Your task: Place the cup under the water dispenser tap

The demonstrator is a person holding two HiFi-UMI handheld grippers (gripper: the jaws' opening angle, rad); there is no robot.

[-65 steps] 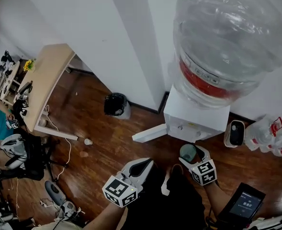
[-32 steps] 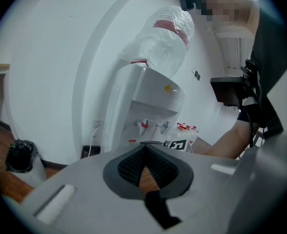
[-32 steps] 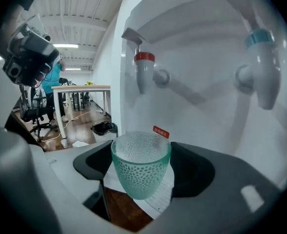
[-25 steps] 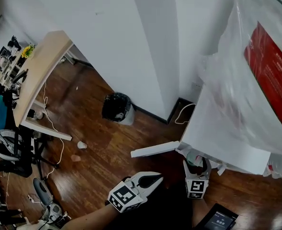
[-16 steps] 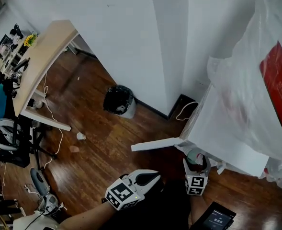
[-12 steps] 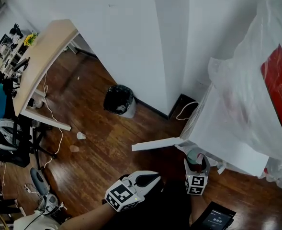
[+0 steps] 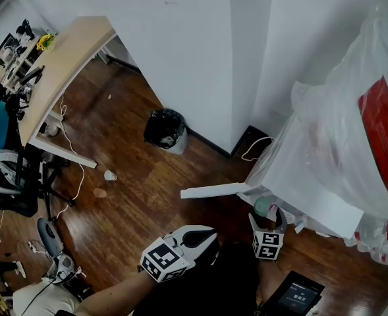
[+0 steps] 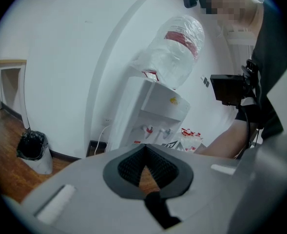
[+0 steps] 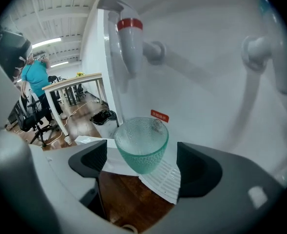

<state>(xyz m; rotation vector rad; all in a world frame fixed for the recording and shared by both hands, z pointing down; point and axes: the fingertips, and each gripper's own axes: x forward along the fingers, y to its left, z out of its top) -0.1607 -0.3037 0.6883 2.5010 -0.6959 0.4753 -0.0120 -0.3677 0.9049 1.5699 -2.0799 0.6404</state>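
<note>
A green textured glass cup (image 9: 142,144) stands upright on the white drip tray (image 9: 168,180), right below the red-capped tap (image 9: 128,38) of the water dispenser (image 7: 299,176). My right gripper (image 9: 144,165) is around the cup with its jaws opening. There is a gap between each pad and the glass. In the head view the cup (image 7: 262,207) shows just past the right gripper (image 7: 266,216). My left gripper (image 7: 207,234) hovers to the left with its jaws shut and nothing between them. In its own view the left gripper (image 8: 144,150) faces the dispenser (image 8: 153,111).
A second tap (image 9: 275,57) sits to the right of the red one. The large bottle (image 7: 371,110) tops the dispenser. A white panel (image 7: 213,191) juts out at its left. A black bin (image 7: 165,129), a wooden table (image 7: 62,71) and a dark screen (image 7: 299,296) are nearby.
The right gripper's jaws have spread away from the cup, which stays under the tap. The left gripper has lifted slightly.
</note>
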